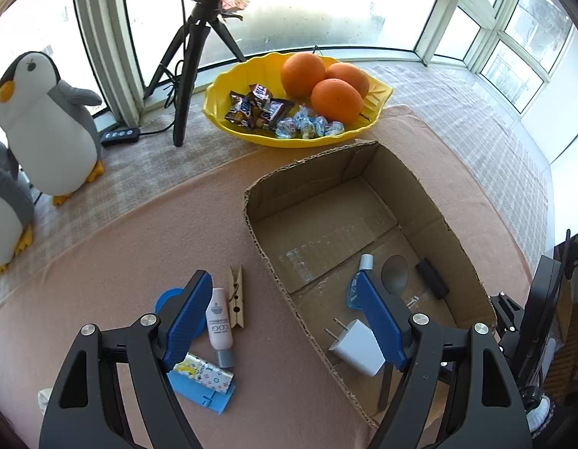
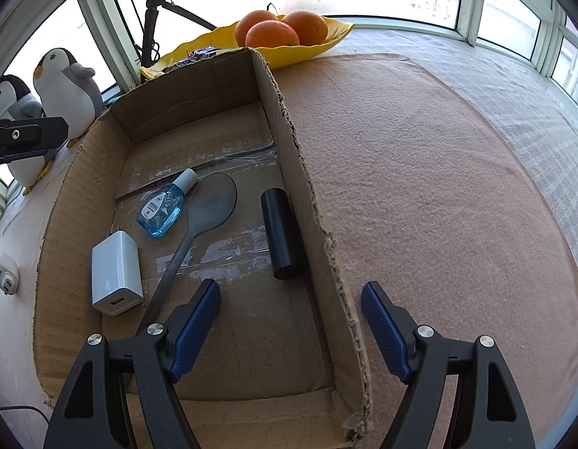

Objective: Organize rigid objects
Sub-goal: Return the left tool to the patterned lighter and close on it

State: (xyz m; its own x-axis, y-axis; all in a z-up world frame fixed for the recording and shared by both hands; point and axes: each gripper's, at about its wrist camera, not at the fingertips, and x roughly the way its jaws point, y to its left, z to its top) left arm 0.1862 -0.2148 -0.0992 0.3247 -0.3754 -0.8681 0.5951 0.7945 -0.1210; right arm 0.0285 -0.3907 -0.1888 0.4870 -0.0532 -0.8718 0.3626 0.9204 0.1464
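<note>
**Both claws spread wide over box and loose items**

Blue-padded fingers of the left gripper [image 1: 285, 312] fill the near foreground, spread wide and holding nothing — one finger hangs over the loose items on the pink cloth [image 1: 139, 247], the other over the box [image 1: 367, 161]. Between them on the cloth lie a white tube [image 1: 218, 323] and a clothespin [image 1: 236, 295], side by side and touching. A blue disc [image 1: 169, 297] shows behind the left finger, and a blue holder with a patterned wrapper [image 1: 204, 379] lies nearest the camera.

Inside the box sit four things: a white charger [image 2: 115, 273], a blue bottle [image 2: 165, 207], a grey spoon [image 2: 204, 209] and a black cylinder [image 2: 281, 234] against the right wall. Bottle and spoon bowl touch; the charger lies just beside the spoon's handle.

The right gripper [image 2: 291, 323] is likewise released, its fingers straddling the box's right wall — one inside, one over the cloth.

Beyond stand a yellow bowl [image 1: 221, 112] of oranges [image 1: 335, 99] and sweets, two penguins [image 1: 49, 123] and a tripod [image 1: 195, 56].
</note>
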